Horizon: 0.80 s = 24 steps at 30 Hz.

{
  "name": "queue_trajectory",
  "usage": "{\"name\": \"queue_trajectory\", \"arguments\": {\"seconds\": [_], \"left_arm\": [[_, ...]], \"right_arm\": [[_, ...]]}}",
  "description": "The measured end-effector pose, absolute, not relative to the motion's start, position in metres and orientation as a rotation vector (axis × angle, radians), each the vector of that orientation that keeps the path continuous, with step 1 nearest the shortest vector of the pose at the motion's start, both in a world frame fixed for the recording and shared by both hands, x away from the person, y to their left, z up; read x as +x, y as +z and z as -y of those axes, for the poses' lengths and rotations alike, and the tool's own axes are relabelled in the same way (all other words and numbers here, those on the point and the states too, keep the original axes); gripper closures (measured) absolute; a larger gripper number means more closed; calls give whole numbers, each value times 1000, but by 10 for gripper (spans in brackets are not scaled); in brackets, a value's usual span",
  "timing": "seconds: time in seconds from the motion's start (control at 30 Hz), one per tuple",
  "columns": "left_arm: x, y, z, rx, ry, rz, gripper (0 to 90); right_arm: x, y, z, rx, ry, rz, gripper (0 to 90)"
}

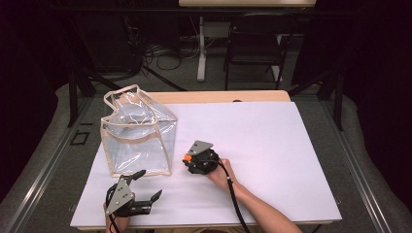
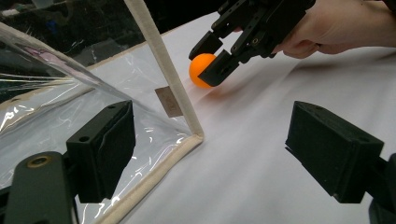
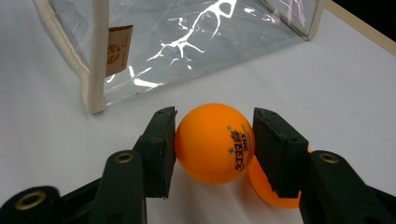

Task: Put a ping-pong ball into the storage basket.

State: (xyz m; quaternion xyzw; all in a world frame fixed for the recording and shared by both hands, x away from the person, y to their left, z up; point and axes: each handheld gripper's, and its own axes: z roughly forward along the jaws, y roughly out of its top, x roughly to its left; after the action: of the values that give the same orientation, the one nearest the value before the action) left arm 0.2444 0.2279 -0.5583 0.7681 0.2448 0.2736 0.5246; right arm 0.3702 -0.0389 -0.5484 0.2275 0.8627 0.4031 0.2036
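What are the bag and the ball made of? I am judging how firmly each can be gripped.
The bag: clear, glossy soft plastic film, probably vinyl, judging by its creases and bright glare; its edges carry cream woven-looking fabric trim. The ball: smooth matt orange plastic with a printed logo and stars, apparently a table tennis ball, so likely thin and hollow. The right claw is shut on it.

At the top middle of the high view you see a dark chair (image 1: 254, 46) on the grey floor (image 1: 311, 104), with a white post (image 1: 201, 48) to its left. Cables (image 1: 163, 56) lie tangled on the floor farther left. A pale desk's edge (image 1: 245, 2) crosses the top.
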Motion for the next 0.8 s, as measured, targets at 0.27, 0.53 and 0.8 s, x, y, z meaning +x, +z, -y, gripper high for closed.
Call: {"name": "queue_trajectory", "arguments": {"seconds": [0.27, 0.53, 0.8], "left_arm": [[244, -558, -228, 1836, 655, -585, 157], [245, -558, -228, 1840, 655, -584, 157], [245, -558, -228, 1840, 653, -584, 157]], "right_arm": [[370, -547, 42, 634, 1145, -2396, 506], [370, -545, 45, 628, 1165, -2386, 506], [370, -542, 46, 625, 1181, -2380, 507]]}}
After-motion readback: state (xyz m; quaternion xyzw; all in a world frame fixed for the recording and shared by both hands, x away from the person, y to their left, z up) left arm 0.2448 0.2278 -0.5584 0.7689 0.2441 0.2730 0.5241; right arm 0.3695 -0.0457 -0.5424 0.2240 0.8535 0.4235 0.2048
